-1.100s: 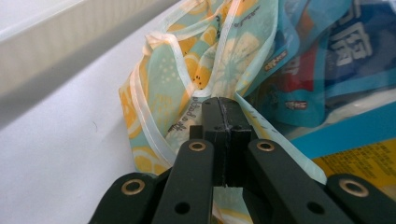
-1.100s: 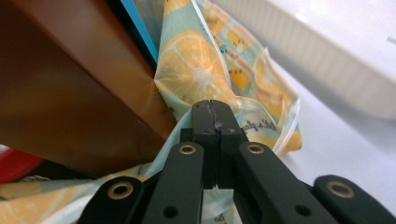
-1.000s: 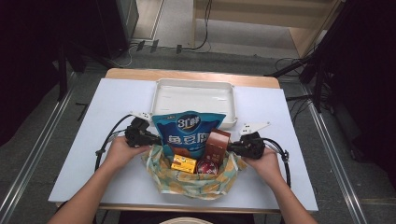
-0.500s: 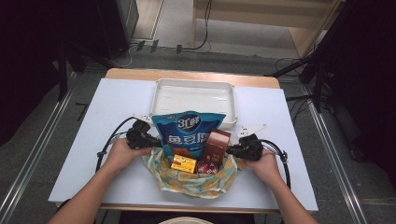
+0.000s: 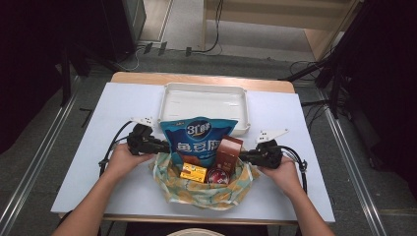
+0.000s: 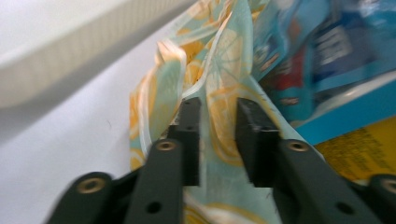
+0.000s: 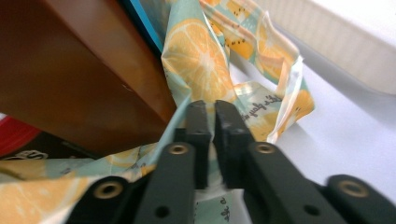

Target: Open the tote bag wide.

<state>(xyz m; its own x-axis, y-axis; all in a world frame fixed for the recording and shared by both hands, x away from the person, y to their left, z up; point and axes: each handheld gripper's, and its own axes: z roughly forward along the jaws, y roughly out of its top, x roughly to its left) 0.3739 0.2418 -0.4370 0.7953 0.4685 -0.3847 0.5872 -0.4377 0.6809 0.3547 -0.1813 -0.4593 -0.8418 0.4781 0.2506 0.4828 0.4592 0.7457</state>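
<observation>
A cloth bag point(image 5: 206, 194) printed with orange slices sits at the table's near edge. In it are a blue snack bag point(image 5: 199, 140), a brown box point(image 5: 228, 152), a yellow box point(image 5: 193, 172) and a red packet point(image 5: 216, 176). My left gripper point(image 5: 158, 145) is at the bag's left rim. Its jaws have just been opening and stand apart, with a cloth fold point(image 6: 219, 130) loose between them point(image 6: 218, 105). My right gripper point(image 5: 244, 156) is at the right rim beside the brown box point(image 7: 84, 70). Its jaws point(image 7: 211, 106) have just been opening slightly but stay nearly together on the cloth point(image 7: 201, 60).
A white rectangular tray point(image 5: 206, 87) lies behind the bag, toward the table's far edge. The pale table top point(image 5: 305, 128) stretches out on both sides. Black cables trail from each gripper across the table. Dark stands and floor cables surround the table.
Both hands stay at the bag's two sides and the bag keeps its place. The left hand has edged up very slightly.
</observation>
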